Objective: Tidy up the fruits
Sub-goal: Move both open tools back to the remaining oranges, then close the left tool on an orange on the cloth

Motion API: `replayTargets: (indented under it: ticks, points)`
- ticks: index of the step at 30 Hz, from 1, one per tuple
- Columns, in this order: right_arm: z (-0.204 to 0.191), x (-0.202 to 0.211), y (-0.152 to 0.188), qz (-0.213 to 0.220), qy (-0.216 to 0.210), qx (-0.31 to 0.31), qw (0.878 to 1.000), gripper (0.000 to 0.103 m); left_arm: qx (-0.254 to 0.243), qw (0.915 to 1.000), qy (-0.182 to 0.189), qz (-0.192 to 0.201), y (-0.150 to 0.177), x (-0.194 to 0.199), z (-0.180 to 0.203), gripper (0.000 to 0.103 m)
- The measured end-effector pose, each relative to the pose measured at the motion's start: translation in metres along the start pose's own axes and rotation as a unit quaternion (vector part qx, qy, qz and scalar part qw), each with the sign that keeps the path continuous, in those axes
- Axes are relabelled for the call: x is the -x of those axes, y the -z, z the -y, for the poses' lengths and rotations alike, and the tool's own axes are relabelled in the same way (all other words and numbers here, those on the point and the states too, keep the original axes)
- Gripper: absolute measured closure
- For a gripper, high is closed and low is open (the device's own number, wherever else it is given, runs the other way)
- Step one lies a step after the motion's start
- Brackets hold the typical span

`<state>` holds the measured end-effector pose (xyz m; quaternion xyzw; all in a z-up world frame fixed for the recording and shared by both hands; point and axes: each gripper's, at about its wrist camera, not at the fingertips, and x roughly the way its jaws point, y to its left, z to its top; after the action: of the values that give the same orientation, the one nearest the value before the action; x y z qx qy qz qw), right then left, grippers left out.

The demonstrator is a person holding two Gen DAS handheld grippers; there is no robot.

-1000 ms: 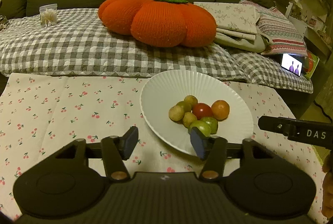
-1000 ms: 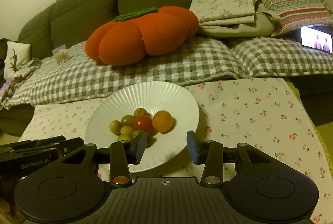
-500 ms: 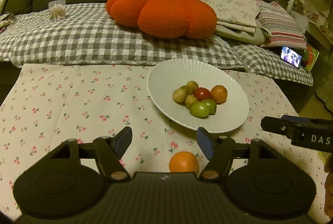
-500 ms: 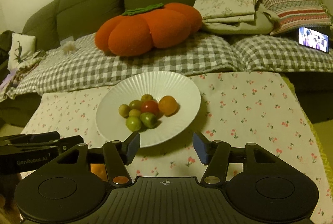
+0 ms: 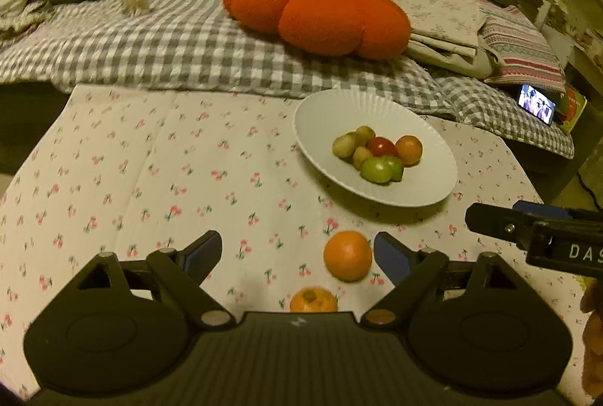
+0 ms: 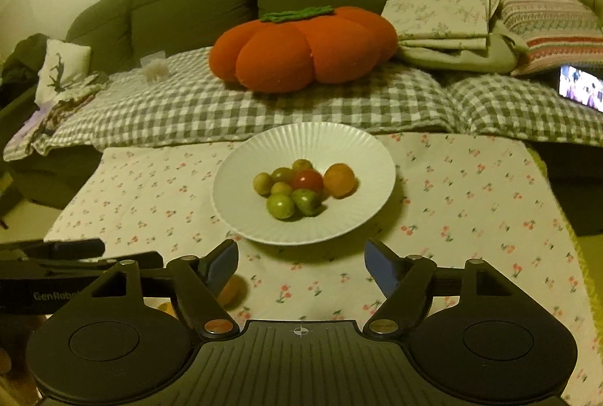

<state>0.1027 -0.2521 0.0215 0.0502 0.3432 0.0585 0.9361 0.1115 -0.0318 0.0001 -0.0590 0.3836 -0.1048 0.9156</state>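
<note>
A white ribbed plate (image 5: 320, 112) (image 6: 358, 149) on the cherry-print tablecloth holds several small fruits: green ones, a red tomato (image 5: 381, 146) (image 6: 308, 180) and an orange one (image 5: 409, 149) (image 6: 340, 180). Two oranges lie loose on the cloth near me: one (image 5: 347, 256) (image 6: 231, 291) just inside my left gripper's right finger, the other (image 5: 313, 299) closer in, half hidden by the gripper body. My left gripper (image 5: 299, 257) is opening, with nothing pressed between its pads. My right gripper (image 6: 301, 266) is opening too, empty, short of the plate.
Behind the table a sofa with a checked blanket (image 5: 150, 40) carries a big orange pumpkin cushion (image 5: 320, 12), folded linen (image 6: 444, 14) and a lit phone (image 5: 536, 103). The other gripper's arm shows at the right edge of the left wrist view (image 5: 535, 234).
Both grippers have pulled back from the plate and spread their jaws wider. Two loose oranges have come into the left wrist view, near the gripper.
</note>
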Motion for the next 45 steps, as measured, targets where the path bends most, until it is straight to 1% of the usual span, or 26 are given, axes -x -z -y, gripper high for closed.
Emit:
replayTargets:
  ticks: [1, 5, 7, 12, 15, 19, 23, 25, 27, 31, 33, 36, 38, 40, 42, 45]
  points:
    - [-0.001, 0.000, 0.001, -0.002, -0.004, -0.003, 1.000, 0.025, 0.003, 1.0000, 0.000, -0.001, 0.002, 0.002, -0.002, 0.015]
    - [-0.007, 0.002, 0.004, -0.007, -0.012, 0.001, 1.000, 0.023, 0.001, 1.0000, -0.009, 0.000, 0.009, 0.008, -0.003, 0.013]
    - [-0.011, 0.004, 0.007, -0.009, -0.013, 0.005, 1.000, 0.021, 0.001, 1.0000, -0.007, -0.002, 0.012, 0.010, -0.003, 0.012]
    - [-0.015, 0.009, 0.012, -0.016, -0.018, -0.001, 1.000, 0.021, -0.001, 1.0000, -0.001, -0.007, 0.021, 0.015, -0.004, 0.011]
    - [-0.015, 0.014, 0.019, -0.021, -0.020, -0.007, 1.000, 0.020, -0.004, 0.9999, -0.006, -0.016, 0.027, 0.011, -0.003, 0.011]
    - [-0.017, 0.015, 0.027, -0.030, -0.022, -0.005, 0.999, 0.020, -0.010, 0.9997, 0.003, -0.023, 0.031, 0.005, 0.001, 0.012]
    - [-0.016, 0.008, 0.028, -0.033, -0.013, -0.008, 0.999, 0.020, -0.022, 0.9992, -0.009, -0.032, 0.036, -0.004, 0.004, 0.016]
    - [-0.014, 0.006, 0.029, -0.036, -0.014, -0.013, 0.999, 0.020, -0.021, 0.9990, -0.008, -0.040, 0.038, -0.008, 0.003, 0.019]
    - [-0.012, 0.004, 0.029, -0.039, -0.013, -0.016, 0.999, 0.020, -0.020, 0.9988, -0.006, -0.044, 0.039, -0.012, 0.003, 0.027]
    - [-0.010, 0.001, 0.029, -0.038, -0.010, -0.015, 0.999, 0.020, -0.031, 0.9985, -0.009, -0.044, 0.041, -0.018, 0.007, 0.038]
    - [-0.010, -0.001, 0.030, -0.041, -0.010, -0.015, 0.999, 0.020, -0.035, 0.9982, -0.006, -0.048, 0.042, -0.021, 0.009, 0.048]
    - [-0.011, -0.003, 0.030, -0.043, -0.008, -0.013, 0.999, 0.020, -0.039, 0.9976, -0.003, -0.057, 0.045, -0.027, 0.011, 0.058]
    - [-0.011, -0.004, 0.031, -0.044, -0.009, -0.012, 0.999, 0.020, -0.037, 0.9974, 0.003, -0.061, 0.046, -0.029, 0.011, 0.059]
    - [-0.011, -0.004, 0.031, -0.044, -0.008, -0.011, 0.999, 0.020, -0.035, 0.9975, 0.007, -0.060, 0.046, -0.029, 0.011, 0.063]
    - [-0.011, -0.004, 0.031, -0.044, -0.009, -0.012, 0.999, 0.020, -0.037, 0.9976, 0.011, -0.058, 0.045, -0.029, 0.012, 0.069]
    - [-0.011, -0.004, 0.031, -0.044, -0.008, -0.011, 0.999, 0.020, -0.041, 0.9974, 0.016, -0.058, 0.046, -0.028, 0.014, 0.074]
